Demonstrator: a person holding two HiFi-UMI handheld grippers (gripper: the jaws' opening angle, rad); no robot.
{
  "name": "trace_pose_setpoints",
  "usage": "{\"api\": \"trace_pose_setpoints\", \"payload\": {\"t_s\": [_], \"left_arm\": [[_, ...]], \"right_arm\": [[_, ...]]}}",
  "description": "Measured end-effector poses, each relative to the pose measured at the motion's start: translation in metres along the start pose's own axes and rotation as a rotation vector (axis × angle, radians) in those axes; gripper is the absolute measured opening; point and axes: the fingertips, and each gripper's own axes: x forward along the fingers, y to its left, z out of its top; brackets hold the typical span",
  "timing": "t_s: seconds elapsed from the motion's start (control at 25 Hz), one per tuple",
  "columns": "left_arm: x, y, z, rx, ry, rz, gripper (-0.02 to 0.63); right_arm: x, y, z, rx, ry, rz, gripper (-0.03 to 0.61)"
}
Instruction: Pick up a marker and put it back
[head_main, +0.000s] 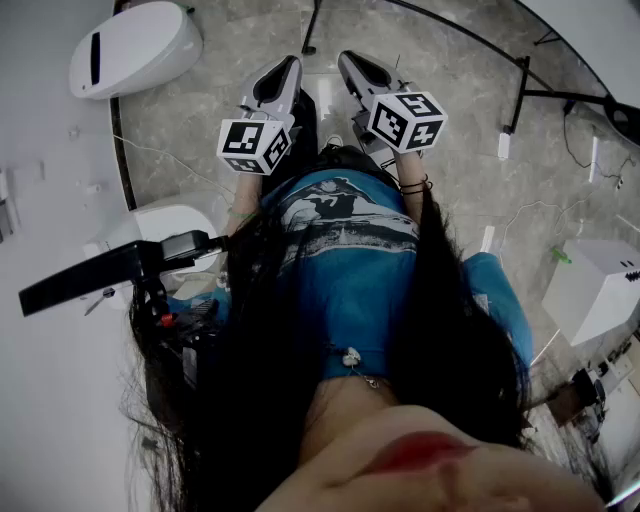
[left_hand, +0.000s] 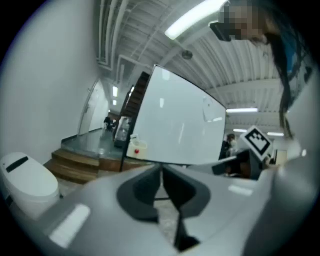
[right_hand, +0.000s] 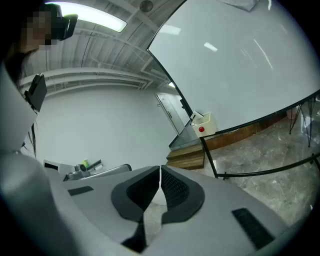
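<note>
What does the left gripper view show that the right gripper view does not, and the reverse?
Only the left gripper view: a white rounded device at the lower left and the other gripper's marker cube. Only the right gripper view: a grey ledge at the left with a small green thing on it. Both: the whiteboard, the cream box with a red dot at its corner, the wooden steps; the left gripper and right gripper each shut and empty.

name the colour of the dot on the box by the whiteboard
The dot is red, clearest in the right gripper view.
</note>
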Motion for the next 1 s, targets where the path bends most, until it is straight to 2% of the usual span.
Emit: {"api": "trace_pose_setpoints", "payload": {"t_s": [0.2, 0.44, 0.68, 1.0], "left_arm": [[0.016, 0.001, 0.005, 0.003, -0.001, -0.030, 0.017], [0.103, 0.081, 0.029, -0.004, 0.019, -0.074, 0.017], [0.167, 0.156, 0.060, -0.006, 0.041, -0.108, 0.017], [0.247, 0.223, 0.075, -0.010, 0.078, -0.170, 0.017]], "right_arm": [[0.003, -0.009, 0.012, 0.002, -0.020, -0.008, 0.015], [0.095, -0.045, 0.067, 0.002, -0.035, -0.013, 0.015], [0.178, -0.073, 0.112, 0.004, -0.035, -0.063, 0.015], [0.259, -0.125, 0.154, -0.032, -0.012, -0.159, 0.015]]}}
